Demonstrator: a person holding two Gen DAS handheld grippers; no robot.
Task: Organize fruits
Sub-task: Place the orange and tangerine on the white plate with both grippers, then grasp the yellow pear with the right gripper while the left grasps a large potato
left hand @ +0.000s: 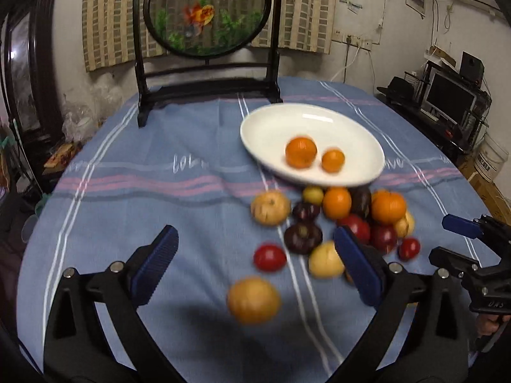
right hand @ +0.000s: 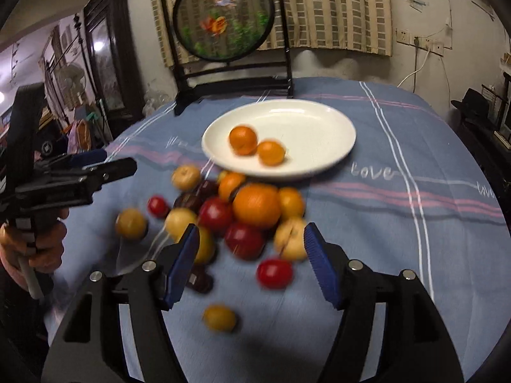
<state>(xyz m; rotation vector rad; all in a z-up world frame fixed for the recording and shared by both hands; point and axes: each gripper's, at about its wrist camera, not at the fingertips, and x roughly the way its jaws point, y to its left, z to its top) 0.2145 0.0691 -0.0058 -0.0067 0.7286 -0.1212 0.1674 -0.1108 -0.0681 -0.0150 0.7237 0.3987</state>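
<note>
Only two oranges (left hand: 301,152) lie on the white plate (left hand: 278,121) beyond both empty, spread-jawed tools, left gripper (left hand: 254,266) and right gripper (right hand: 250,263), while the mixed fruit pile (right hand: 242,214) just ahead of their jaws awaits sorting.

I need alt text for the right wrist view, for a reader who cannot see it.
A white plate with two oranges sits on a blue striped tablecloth, with a loose pile of mixed fruit in front of it. The right gripper is open and empty over the pile, and the left gripper enters at the left edge.
</note>
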